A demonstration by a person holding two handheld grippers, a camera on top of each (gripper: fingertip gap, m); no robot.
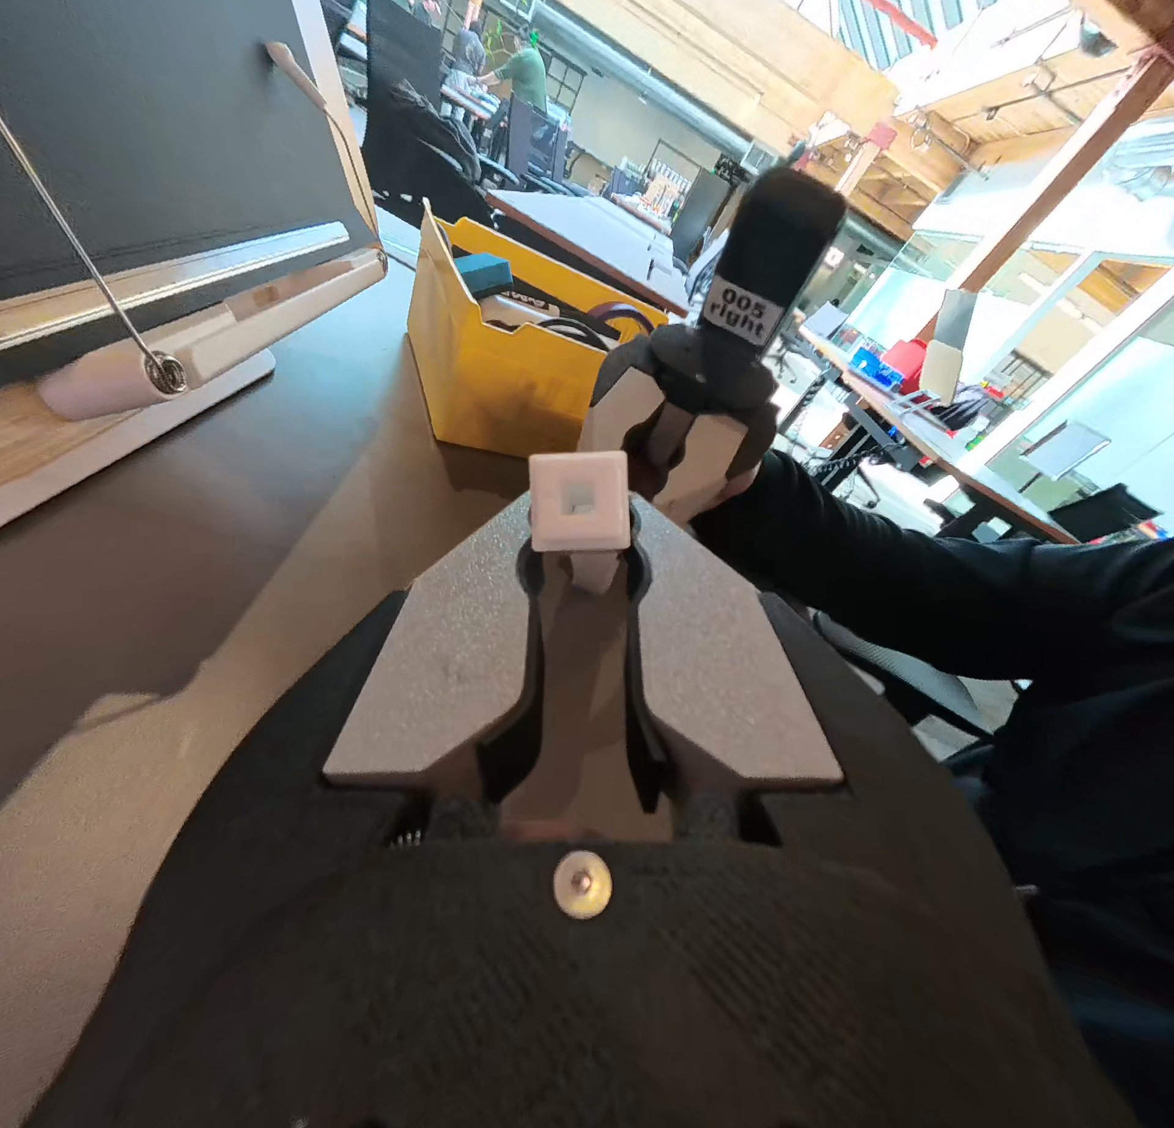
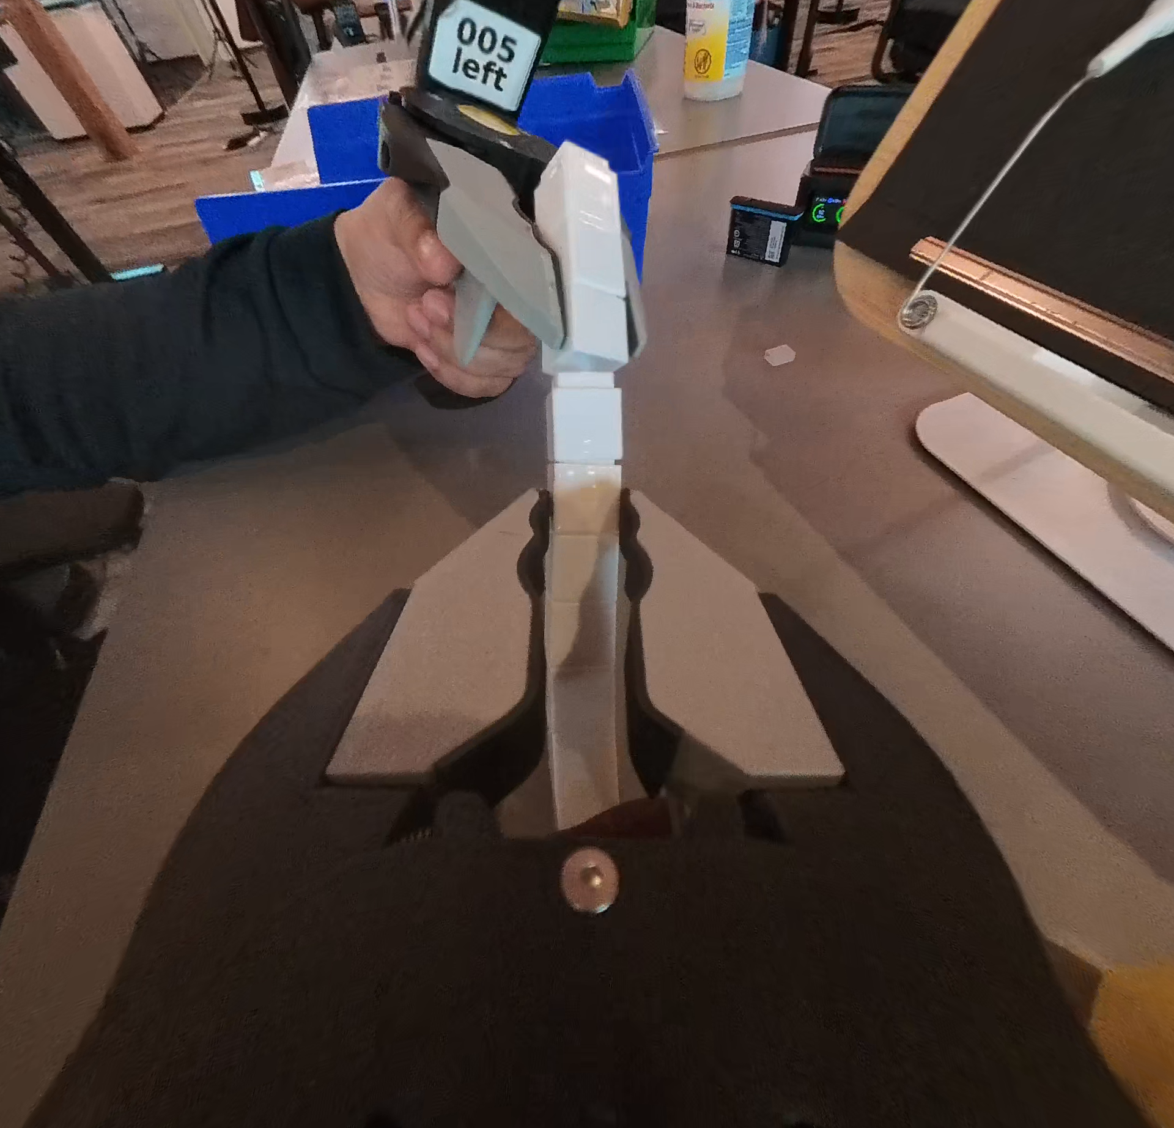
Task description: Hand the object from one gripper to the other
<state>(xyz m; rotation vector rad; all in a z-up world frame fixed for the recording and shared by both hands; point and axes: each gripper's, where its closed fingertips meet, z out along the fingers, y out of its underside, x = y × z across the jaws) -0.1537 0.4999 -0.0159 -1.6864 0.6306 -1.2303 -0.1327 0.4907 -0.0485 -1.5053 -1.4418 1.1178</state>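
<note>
A: Status of the transfer?

B: I judge it midway. My left gripper [image 1: 579, 538] and right gripper [image 2: 583, 526] are both clenched on the white segmented bar [image 2: 586, 424], one at each end, above the worktop [image 2: 794, 462].

A: Remaining?

B: One side releases. The yellow bin [image 1: 502, 386] and the monitor stand [image 2: 1042, 494] flank us; open room lies between.

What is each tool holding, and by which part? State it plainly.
Both hold the white segmented bar: left tool clamps its far end, right tool grips its near length.
</note>
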